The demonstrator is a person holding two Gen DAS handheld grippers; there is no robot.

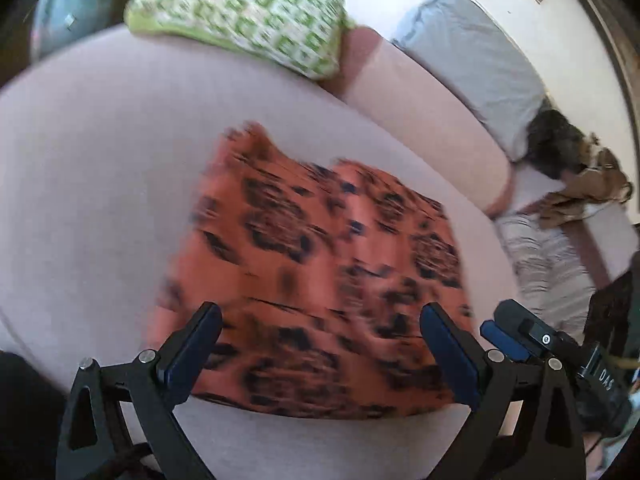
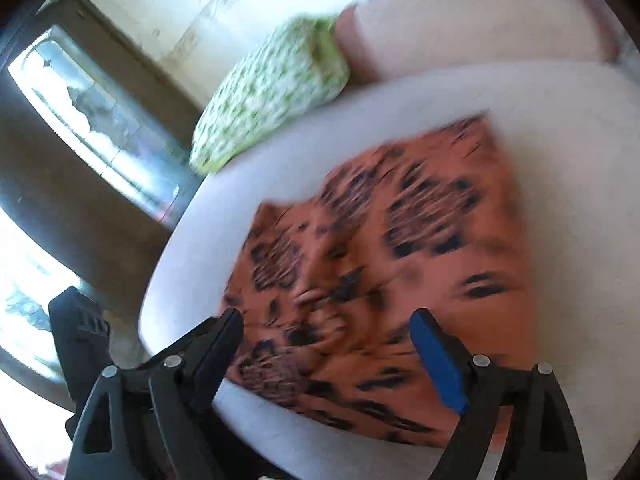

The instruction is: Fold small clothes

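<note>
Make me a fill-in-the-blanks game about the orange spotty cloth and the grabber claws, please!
1. The orange cloth has spots coloured ____.
2. The pillow behind the cloth is white and ____.
3. The left gripper and the right gripper both have jaws that are ____.
4. The cloth lies on a pale cushion, and between each gripper's fingers there is ____ being squeezed.

Missing words: black; green; open; nothing

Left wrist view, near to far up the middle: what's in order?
Left claw, open → orange black-patterned garment lying on the bed → bare pale bed sheet → green-and-white patterned pillow.
</note>
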